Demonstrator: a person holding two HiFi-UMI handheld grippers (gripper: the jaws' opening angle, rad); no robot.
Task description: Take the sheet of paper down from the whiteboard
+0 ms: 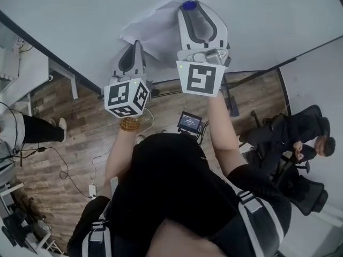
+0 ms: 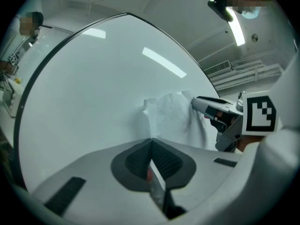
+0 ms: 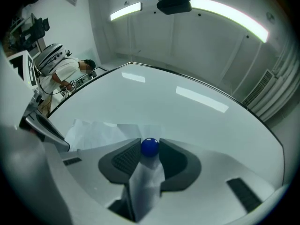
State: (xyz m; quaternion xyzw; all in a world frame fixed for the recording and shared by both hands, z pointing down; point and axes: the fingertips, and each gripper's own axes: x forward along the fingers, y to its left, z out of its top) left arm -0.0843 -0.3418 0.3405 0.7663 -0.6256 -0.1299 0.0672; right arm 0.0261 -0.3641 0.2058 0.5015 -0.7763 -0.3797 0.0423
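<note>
A crumpled white sheet of paper [image 1: 155, 28] lies against the whiteboard [image 1: 80, 20]. In the head view my left gripper [image 1: 136, 44] is at the sheet's lower edge. My right gripper [image 1: 187, 7] is at its upper right corner. In the left gripper view the left gripper [image 2: 151, 142] is shut with a thin edge of the sheet of paper [image 2: 171, 116] between its jaws. In the right gripper view the right gripper [image 3: 150, 150] is shut on a round blue magnet [image 3: 150, 146], and the sheet of paper [image 3: 93, 132] runs under and between its jaws.
Below the whiteboard's dark frame [image 1: 64, 63] is a wooden floor [image 1: 80, 138] with cables and a small screen device [image 1: 190, 122]. A person sits on a black chair [image 1: 300, 143] at the right. Another person's legs [image 1: 32, 128] are at the left.
</note>
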